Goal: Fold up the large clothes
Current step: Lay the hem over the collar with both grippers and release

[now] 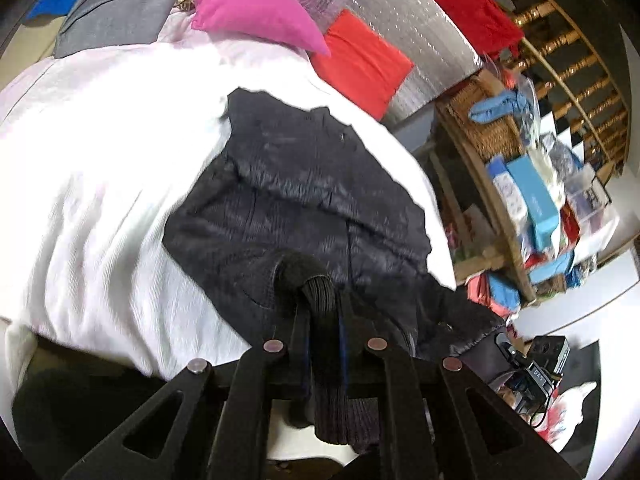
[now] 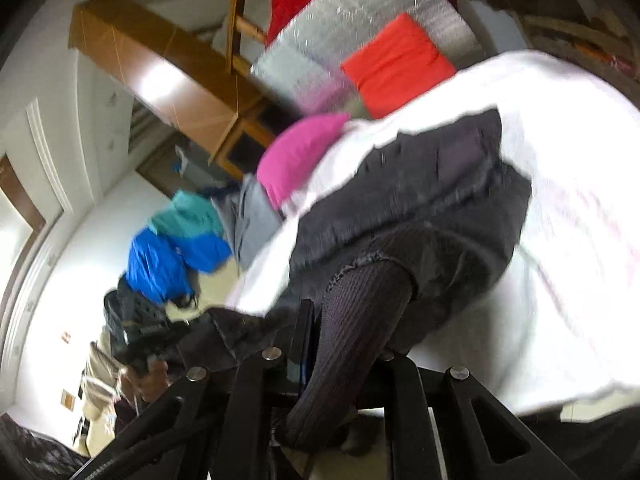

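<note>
A dark quilted jacket (image 1: 296, 188) lies spread on a white bed (image 1: 100, 184). My left gripper (image 1: 320, 292) is shut on the jacket's ribbed knit hem, which bunches between its black fingers (image 1: 298, 320) and hangs down behind them. In the right wrist view the same jacket (image 2: 432, 200) rises off the bed (image 2: 580, 240), and my right gripper (image 2: 352, 320) is shut on another stretch of the ribbed hem. That gripper shows at the lower right of the left wrist view, holding the jacket's edge.
A pink pillow (image 1: 248, 4), a red cushion (image 1: 360, 60) and a grey garment (image 1: 116, 8) lie at the head of the bed. A cluttered wooden shelf (image 1: 520, 184) stands to the right. Blue and teal clothes (image 2: 176, 248) are heaped beside the bed.
</note>
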The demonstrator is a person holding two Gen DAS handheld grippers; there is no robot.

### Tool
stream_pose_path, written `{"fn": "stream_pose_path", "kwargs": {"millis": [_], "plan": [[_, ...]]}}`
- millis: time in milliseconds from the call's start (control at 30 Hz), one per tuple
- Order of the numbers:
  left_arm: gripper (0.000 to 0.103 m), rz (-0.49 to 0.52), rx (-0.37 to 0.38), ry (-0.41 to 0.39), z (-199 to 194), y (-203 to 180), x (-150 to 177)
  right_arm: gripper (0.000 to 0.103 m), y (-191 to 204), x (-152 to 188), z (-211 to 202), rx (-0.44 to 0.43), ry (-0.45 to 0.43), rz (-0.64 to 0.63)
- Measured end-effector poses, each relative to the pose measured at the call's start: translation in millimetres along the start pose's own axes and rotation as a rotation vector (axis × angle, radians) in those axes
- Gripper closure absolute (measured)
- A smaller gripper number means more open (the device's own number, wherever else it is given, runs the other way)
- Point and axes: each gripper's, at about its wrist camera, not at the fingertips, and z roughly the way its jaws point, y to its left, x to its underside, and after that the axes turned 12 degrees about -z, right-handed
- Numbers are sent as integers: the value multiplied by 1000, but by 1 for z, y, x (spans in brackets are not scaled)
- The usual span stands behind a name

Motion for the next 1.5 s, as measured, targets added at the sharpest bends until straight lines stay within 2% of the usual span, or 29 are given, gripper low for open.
{"fn": "stream_pose_path", "kwargs": {"millis": [233,367,533,633,767,900,1000,1133,1233,1267,1333,1367,1400,1433,1500], "plan": [[92,-74,75,-89,18,-6,-80,89,-20,-78,6,33,-133,25],[92,-120,97,-130,44,-11,-135,88,-52,-124,34,68,-192,85],[93,-129,71,-160,100,-14,-191,88,-108,-167,90,129,-231,179],[93,-150,38,-141,143,-9,-223,89,-150,-189,138,180,-213,238],[93,-191,36,-123,190,2,-260,89,-191,-205,186,234,-181,280],[93,-185,38,-142,211,1,-288,89,-216,-225,220,251,-179,276],[93,-180,11,-153,229,3,-303,89,-227,-237,240,263,-175,256],[93,-196,-22,-162,249,19,-307,89,-241,-243,264,267,-186,240],[92,-220,-10,-176,255,36,-304,88,-252,-240,285,266,-159,254],[90,-227,2,-184,256,40,-301,85,-254,-239,288,264,-154,258],[88,-233,17,-199,254,43,-297,71,-257,-240,289,235,-139,280],[88,-226,23,-209,252,42,-294,50,-257,-239,286,208,-139,297],[78,-211,16,-226,247,39,-290,24,-257,-239,282,177,-148,321],[60,-204,8,-239,242,37,-288,17,-255,-240,274,159,-169,337],[37,-183,-18,-303,220,29,-276,15,-246,-242,256,172,-228,320]]}}
